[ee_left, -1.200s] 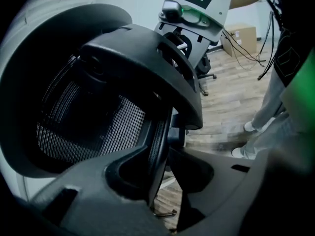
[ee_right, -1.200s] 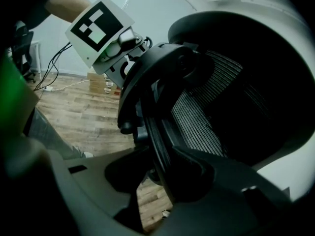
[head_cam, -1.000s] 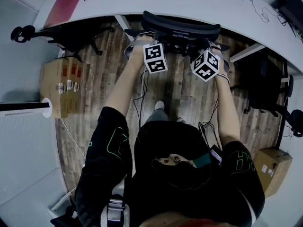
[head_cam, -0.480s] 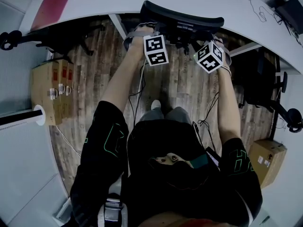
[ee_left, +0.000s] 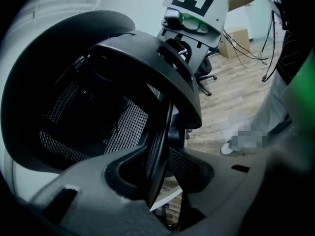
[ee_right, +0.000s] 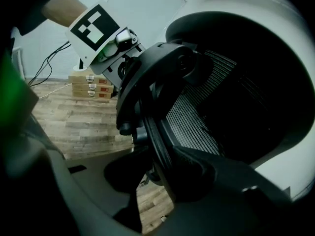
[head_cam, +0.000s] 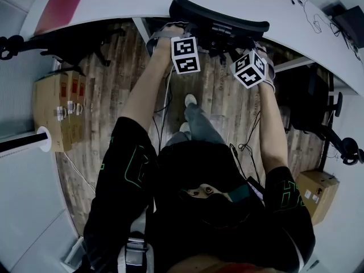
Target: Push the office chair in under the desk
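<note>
The black mesh office chair [head_cam: 219, 20] stands at the edge of the curved white desk [head_cam: 142, 1], its seat hidden under the desk. My left gripper [head_cam: 183, 41] sits at the left side of the backrest and my right gripper [head_cam: 245, 50] at the right side. In the left gripper view the thin backrest rim [ee_left: 165, 132] runs between wide jaws of my left gripper [ee_left: 162, 181], with a gap beside it. The right gripper view shows the same for my right gripper [ee_right: 157, 176], its jaws straddling the rim [ee_right: 157, 136]. Each gripper's view also catches the other's marker cube.
A red folder [head_cam: 60, 7] lies on the desk. Other black chairs stand at the left [head_cam: 74, 44] and right [head_cam: 318, 107]. Cardboard boxes sit at the left [head_cam: 57, 104] and lower right [head_cam: 313, 195]. Cables [head_cam: 250, 147] trail over the wooden floor. My foot [head_cam: 190, 101] is behind the chair.
The chair and both grippers have moved forward toward the desk, with more of the chair under its edge. One leg has stepped forward.
</note>
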